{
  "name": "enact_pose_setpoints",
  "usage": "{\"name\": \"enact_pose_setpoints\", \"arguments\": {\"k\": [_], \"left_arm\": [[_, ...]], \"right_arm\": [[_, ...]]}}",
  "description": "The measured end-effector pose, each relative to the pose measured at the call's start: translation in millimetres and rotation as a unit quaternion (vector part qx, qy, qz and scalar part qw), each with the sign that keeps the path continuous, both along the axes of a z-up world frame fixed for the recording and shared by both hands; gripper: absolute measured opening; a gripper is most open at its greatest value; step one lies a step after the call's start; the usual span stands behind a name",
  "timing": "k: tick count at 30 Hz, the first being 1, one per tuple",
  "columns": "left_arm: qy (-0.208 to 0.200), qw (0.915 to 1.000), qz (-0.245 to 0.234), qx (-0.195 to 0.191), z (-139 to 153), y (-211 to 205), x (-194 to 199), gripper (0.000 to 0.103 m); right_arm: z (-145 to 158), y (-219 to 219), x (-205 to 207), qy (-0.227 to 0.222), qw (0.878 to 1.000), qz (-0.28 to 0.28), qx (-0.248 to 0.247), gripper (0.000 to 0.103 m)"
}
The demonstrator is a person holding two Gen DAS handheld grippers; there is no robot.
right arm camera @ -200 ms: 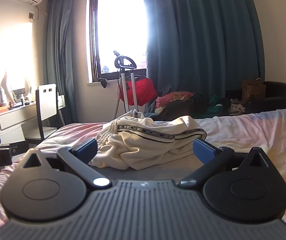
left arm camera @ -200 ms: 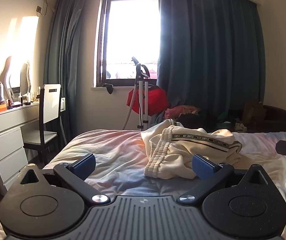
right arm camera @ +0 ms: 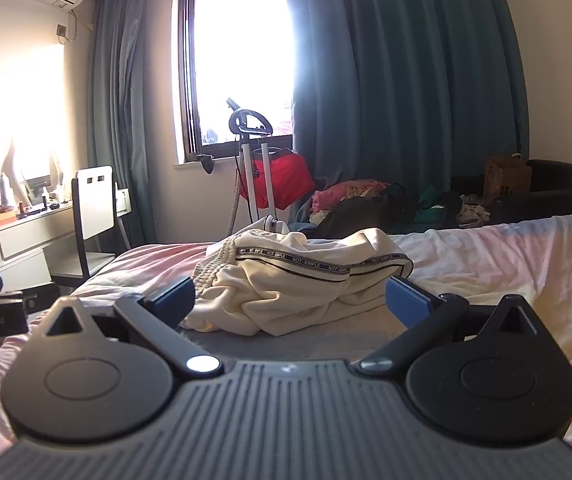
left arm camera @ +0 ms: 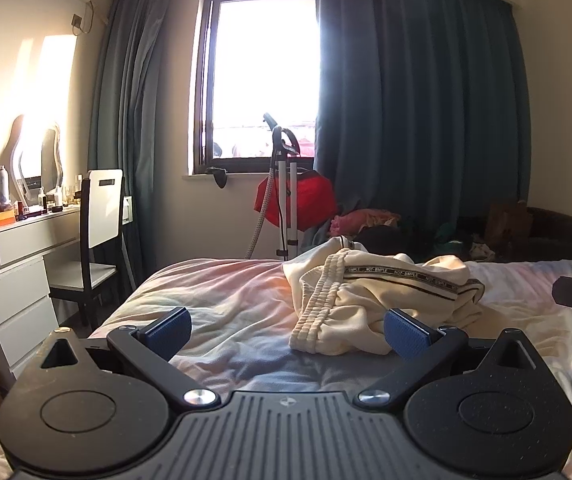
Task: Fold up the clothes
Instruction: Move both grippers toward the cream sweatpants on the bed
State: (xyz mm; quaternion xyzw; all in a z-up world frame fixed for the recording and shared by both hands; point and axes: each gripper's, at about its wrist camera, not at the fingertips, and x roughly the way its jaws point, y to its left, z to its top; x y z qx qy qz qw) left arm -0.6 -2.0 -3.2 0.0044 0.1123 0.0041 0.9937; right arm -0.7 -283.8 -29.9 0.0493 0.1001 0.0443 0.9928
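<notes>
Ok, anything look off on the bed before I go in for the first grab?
Only the cream garment itself: it lies in a crumpled heap on the bed, its ribbed waistband bunched and printed trim twisted. Both the left gripper and right gripper are open, short of it.

Rumpled pink bed (left arm camera: 221,300) w/ crumpled cream garment (left arm camera: 370,304) atop

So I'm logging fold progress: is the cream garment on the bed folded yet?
Not folded. The cream garment lies bunched in a heap on the bed, waistband twisted, neither open gripper touching it.
</notes>
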Motion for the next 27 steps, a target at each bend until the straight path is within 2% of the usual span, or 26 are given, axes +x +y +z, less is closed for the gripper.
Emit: {"name": "enact_pose_setpoints", "arguments": {"k": [4, 7, 19, 27], "left_arm": [[0.001, 1.0, 0.001, 0.0, -1.1, 0.0, -6.7, 0.103], [0.002, 1.0, 0.0, 0.005, -1.2, -2.1, -6.1, 0.103], [0.014, 0.9997, 0.0, 0.019, -4.6, -7.4, -1.7, 0.103], [0.016, 0.9998, -0.003, 0.011, -6.7, -5.0, -1.2, 0.103]], "right_arm": [[-0.7, -1.5, 1.0, -0.003, 1.0, 0.001, -0.002, 0.103], [-1.3, 11.6, -3.0, -0.008, 1.0, 0.0, -0.026, 0.103], [-2.3, 2.0, -2.0, 0.004, 1.0, -0.001, -0.007, 0.103], [-2.2, 2.9, -3.1, 0.005, 1.0, -0.006, -0.012, 0.103]]}}
